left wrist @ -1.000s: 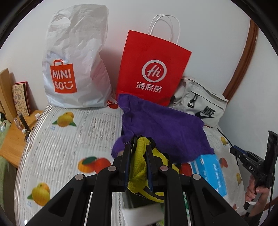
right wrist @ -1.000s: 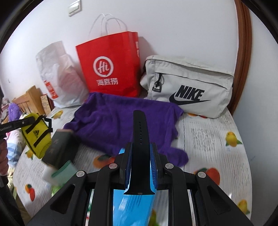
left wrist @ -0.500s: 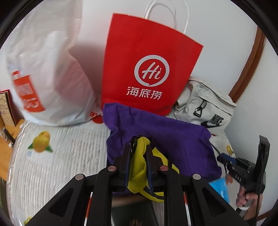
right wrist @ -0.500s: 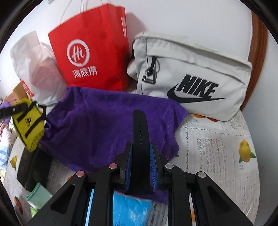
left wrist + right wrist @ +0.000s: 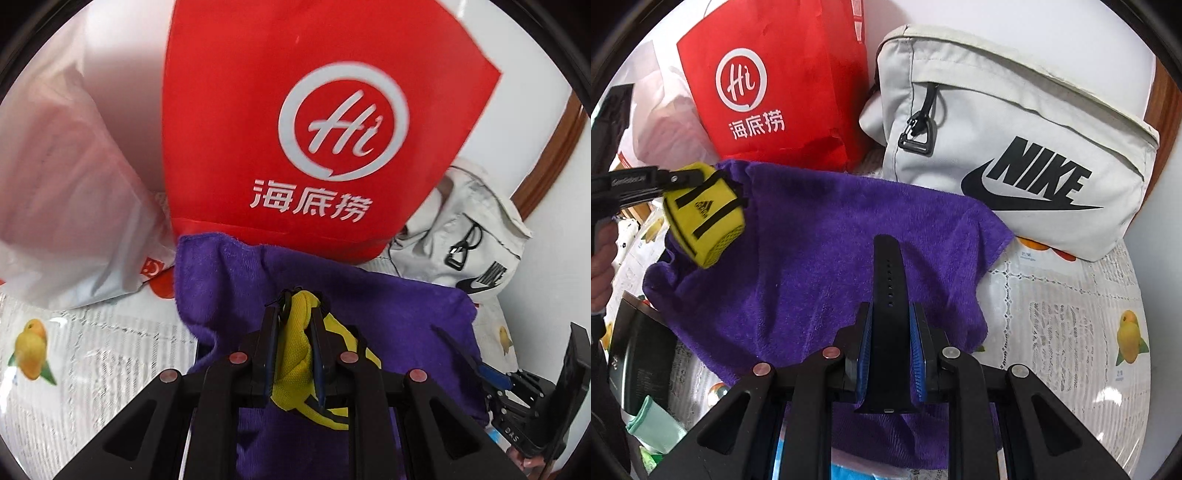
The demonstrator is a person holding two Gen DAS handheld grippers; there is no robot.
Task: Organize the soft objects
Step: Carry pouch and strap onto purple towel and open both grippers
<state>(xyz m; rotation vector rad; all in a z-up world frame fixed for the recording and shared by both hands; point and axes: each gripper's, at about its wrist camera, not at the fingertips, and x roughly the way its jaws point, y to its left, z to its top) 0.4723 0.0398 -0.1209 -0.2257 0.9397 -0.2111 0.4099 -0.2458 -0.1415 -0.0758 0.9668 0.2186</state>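
Note:
My left gripper (image 5: 295, 306) is shut on a yellow mesh pouch (image 5: 293, 350) with black straps, held above the purple towel (image 5: 388, 317). From the right wrist view the same yellow pouch (image 5: 703, 214) hangs from the left gripper (image 5: 685, 177) over the towel's left end. My right gripper (image 5: 890, 314) is shut on a black watch strap (image 5: 888, 273) that sticks forward over the purple towel (image 5: 820, 251). The towel lies spread on the fruit-print table cover (image 5: 1063, 325).
A red paper bag (image 5: 295, 129) stands close behind the towel, a white plastic bag (image 5: 62, 206) to its left and a grey Nike bag (image 5: 1015, 147) to its right. A black box (image 5: 639, 350) and a mint item (image 5: 653, 428) lie at the lower left.
Both grippers have moved forward and lower toward the bags at the wall. The red bag now fills the left view; the Nike bag looms larger in the right view. Both grips are unchanged.

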